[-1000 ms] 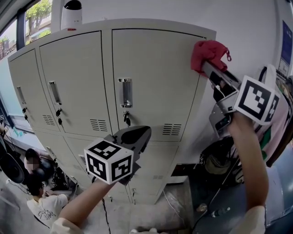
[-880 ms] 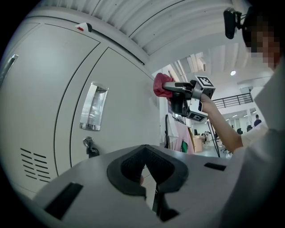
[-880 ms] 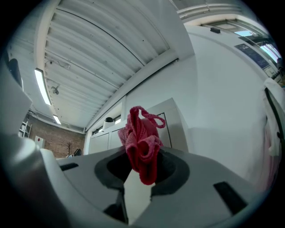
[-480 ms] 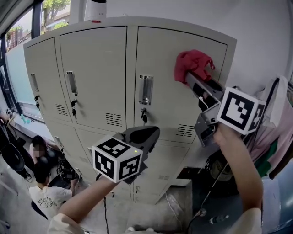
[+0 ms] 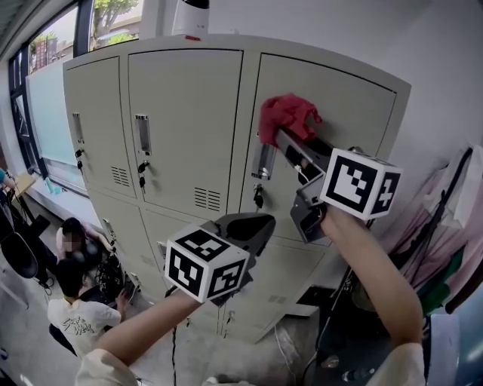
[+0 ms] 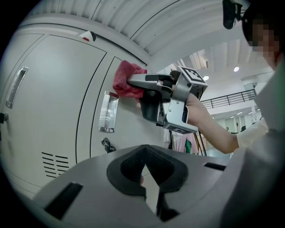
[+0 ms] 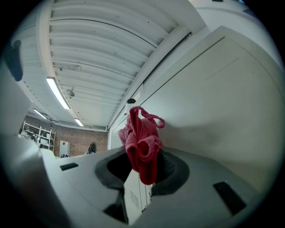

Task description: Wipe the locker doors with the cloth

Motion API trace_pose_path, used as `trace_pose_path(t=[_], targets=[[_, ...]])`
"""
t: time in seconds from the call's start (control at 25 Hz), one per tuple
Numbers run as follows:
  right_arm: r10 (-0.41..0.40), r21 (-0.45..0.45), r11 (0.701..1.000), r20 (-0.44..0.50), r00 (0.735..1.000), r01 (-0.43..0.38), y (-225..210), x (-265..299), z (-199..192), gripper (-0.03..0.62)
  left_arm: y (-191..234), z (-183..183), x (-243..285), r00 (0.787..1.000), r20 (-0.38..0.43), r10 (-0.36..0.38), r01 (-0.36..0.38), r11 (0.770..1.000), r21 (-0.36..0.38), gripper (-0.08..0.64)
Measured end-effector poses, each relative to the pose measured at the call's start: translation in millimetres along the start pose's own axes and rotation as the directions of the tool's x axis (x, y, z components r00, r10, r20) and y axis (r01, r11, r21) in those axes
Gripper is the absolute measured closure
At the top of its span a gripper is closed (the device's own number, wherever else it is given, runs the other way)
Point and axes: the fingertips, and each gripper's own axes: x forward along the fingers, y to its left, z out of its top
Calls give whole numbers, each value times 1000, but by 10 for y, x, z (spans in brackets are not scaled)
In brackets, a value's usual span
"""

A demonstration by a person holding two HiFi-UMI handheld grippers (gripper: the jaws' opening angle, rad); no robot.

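The cloth (image 5: 287,114), a red bunch, sits high on the upper right door (image 5: 343,102), just above and beside its handle (image 5: 263,160); the right gripper (image 5: 281,137) has its jaws clamped on it, and the right gripper view shows the cloth bulging out between the pads. In the left gripper view the cloth seems to press on the door, though the contact itself is too small to be sure of. The left gripper (image 5: 255,225) hangs lower, well apart from the lockers; its jaws are together with nothing in them.

Wiping looks to be under way on this one door. No door shows a damp streak or any change of sheen, so how much has been covered cannot be read; by my judgement the middle door (image 5: 185,113), the left door (image 5: 98,105) and the lower row are left to do, and likely much of the right door too.

The lower doors are largely hidden behind the left gripper and both arms. A white object (image 5: 190,16) on top of the lockers is cut off by the frame. A person (image 5: 74,301) sits low at the left.
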Motion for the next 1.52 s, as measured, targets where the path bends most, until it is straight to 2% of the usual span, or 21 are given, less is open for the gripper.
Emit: trace_pose_path(t=[0.16, 0.36, 0.52, 0.96, 1.52], targets=[[21, 16, 1000, -3, 1000, -21, 14, 157, -60, 488, 3, 24, -23, 1000, 4, 2, -2, 1000, 12, 555], [34, -5, 999, -18, 999, -34, 2, 246, -95, 488, 52, 51, -30, 1000, 15, 28, -28, 999, 17, 555], [19, -36, 999, -40, 999, -21, -10, 247, -100, 488, 82, 63, -6, 999, 21, 35, -35, 999, 11, 555], [-2, -26, 1000, -47, 999, 1, -111, 124, -78, 488, 71, 91, 30, 999, 30, 21, -21, 1000, 8, 555], [-57, -20, 998, -15, 998, 56, -361, -220, 12, 488, 28, 81, 137, 999, 35, -10, 10, 1000, -2, 555]])
